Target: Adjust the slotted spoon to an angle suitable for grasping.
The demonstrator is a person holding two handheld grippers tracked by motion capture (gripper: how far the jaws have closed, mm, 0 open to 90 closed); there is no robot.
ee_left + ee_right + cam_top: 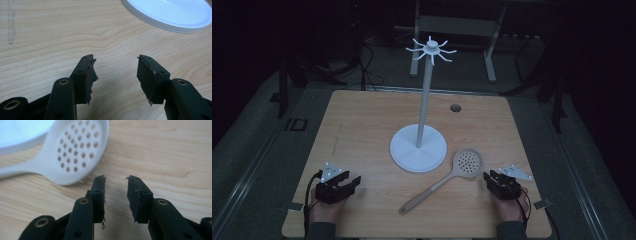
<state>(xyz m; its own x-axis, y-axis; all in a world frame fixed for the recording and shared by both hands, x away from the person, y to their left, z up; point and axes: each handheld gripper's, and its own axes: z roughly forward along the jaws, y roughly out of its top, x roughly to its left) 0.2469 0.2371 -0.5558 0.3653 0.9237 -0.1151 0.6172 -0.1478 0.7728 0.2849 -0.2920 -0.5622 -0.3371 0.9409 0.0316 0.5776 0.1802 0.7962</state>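
1. Beside the white hook stand [418,148], at its base's right edge, lies a slotted spoon [447,179], bowl touching or just clear of the base; handle runs toward the near table [362,125] edge.
2. Right gripper [116,180]: jaws parted, empty, just right of the spoon bowl.
3. Left gripper [115,58]: jaws wide, empty, well left of the stand.
4. Step, judged: approach; next move calls for closing on the spoon.
5. Dim light; hanging hole in the handle end not discernible.
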